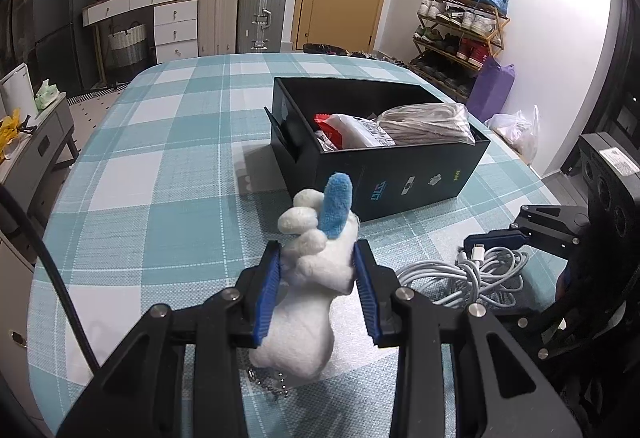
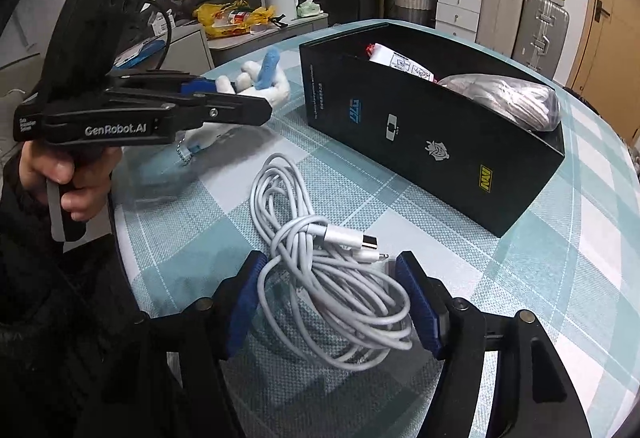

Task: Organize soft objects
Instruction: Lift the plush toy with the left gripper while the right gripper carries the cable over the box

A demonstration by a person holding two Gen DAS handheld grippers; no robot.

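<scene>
Now we hold one tool in each hand over the checked worktop (image 1: pixel 168 141), both angled downward toward it. In the right wrist view, our left hand (image 2: pixel 68 173) wraps the pistol handle of the left tool (image 2: pixel 256 99), fingers curled around the grip, a dark sleeve below it; that tool's body reaches level across the picture toward the black box (image 2: pixel 440 141).

Its side carries the white lettering "GenRobot.AI" (a smaller label at the back end is too tiny to read). The box's long side shows a row of logos: a blue one, a white one, a grey crest, and a yellow one that we cannot read with certainty.

The left tool (image 1: pixel 318 278) is drawn in narrow, and its blue pads (image 1: pixel 269 290) press both flanks of the white plush toy (image 1: pixel 316 270), which has a blue ear or tuft standing up; the toy is lifted off the cloth, with a small ball chain (image 1: pixel 272 384) dangling below it. It sits just in front of the box, not inside.

The right tool (image 2: pixel 332 302) stands at a middling spread, its blue pads (image 2: pixel 242 302) flanking the coiled white cable (image 2: pixel 332 302) that lies on the worktop; whether the pads actually touch the loops we cannot tell, and nothing is lifted. The cable's plug ends lie on top, pointing toward the box.

Inside the box lie a bagged bundle of grey cord (image 1: pixel 428 125) and a white packet with red (image 1: pixel 352 129).
</scene>
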